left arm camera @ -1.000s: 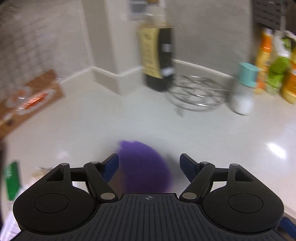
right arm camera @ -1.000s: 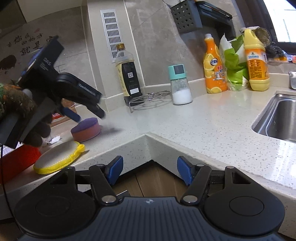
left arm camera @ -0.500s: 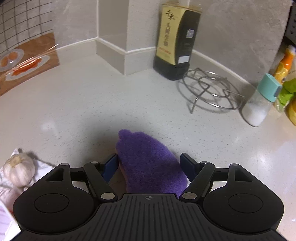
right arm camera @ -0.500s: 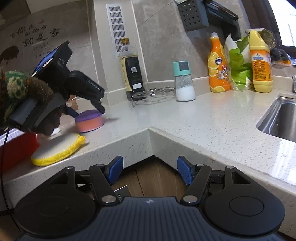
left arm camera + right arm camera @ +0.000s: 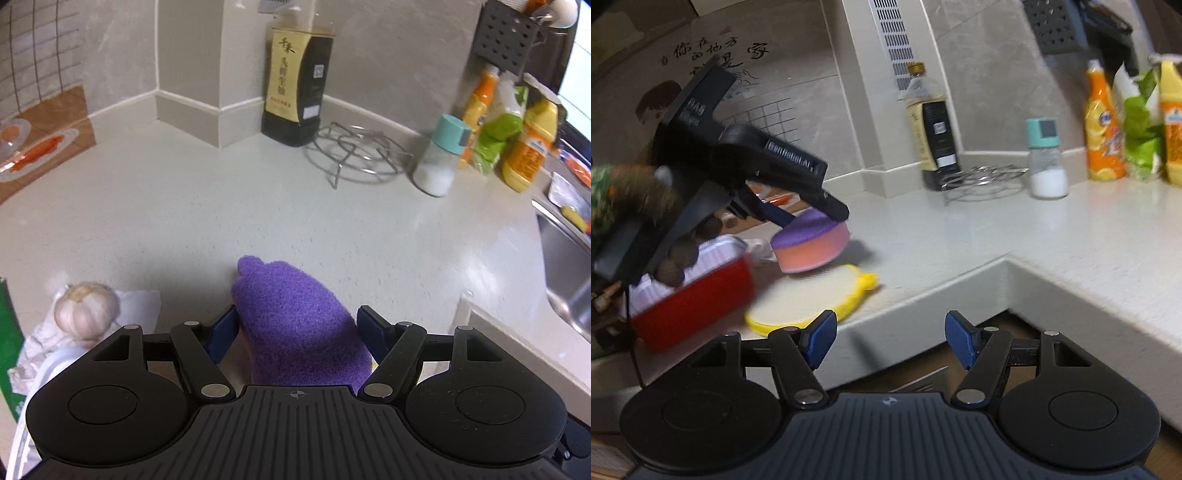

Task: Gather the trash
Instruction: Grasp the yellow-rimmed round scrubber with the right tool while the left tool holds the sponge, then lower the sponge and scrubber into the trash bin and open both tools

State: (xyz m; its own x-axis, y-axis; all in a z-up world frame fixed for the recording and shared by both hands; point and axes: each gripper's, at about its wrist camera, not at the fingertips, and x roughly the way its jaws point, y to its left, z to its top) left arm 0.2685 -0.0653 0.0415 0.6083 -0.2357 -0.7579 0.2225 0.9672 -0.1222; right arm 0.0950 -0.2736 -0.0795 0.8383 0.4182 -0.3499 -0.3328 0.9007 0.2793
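A round sponge (image 5: 295, 325) with a purple scouring top and a pink body sits between the blue pads of my left gripper (image 5: 297, 330), which is shut on it. In the right wrist view this sponge (image 5: 812, 240) hangs tilted just above the counter, over the back edge of a flat yellow-rimmed sponge (image 5: 812, 295), with the left gripper (image 5: 809, 218) coming down on it from the left. My right gripper (image 5: 890, 339) stands open with nothing between its pads, in front of the counter's inner corner.
A garlic bulb (image 5: 86, 310) lies on crumpled white paper (image 5: 136, 302) at the left. A red foil-lined tray (image 5: 694, 295) sits under the left hand. At the back stand a dark sauce bottle (image 5: 295, 81), a wire trivet (image 5: 354, 155), a salt shaker (image 5: 439, 162) and detergent bottles (image 5: 528, 147). A sink (image 5: 569, 266) lies at the right.
The left gripper has lifted the purple sponge off the counter and carried it toward the front, over the yellow sponge. The right gripper has moved nearer, still open.
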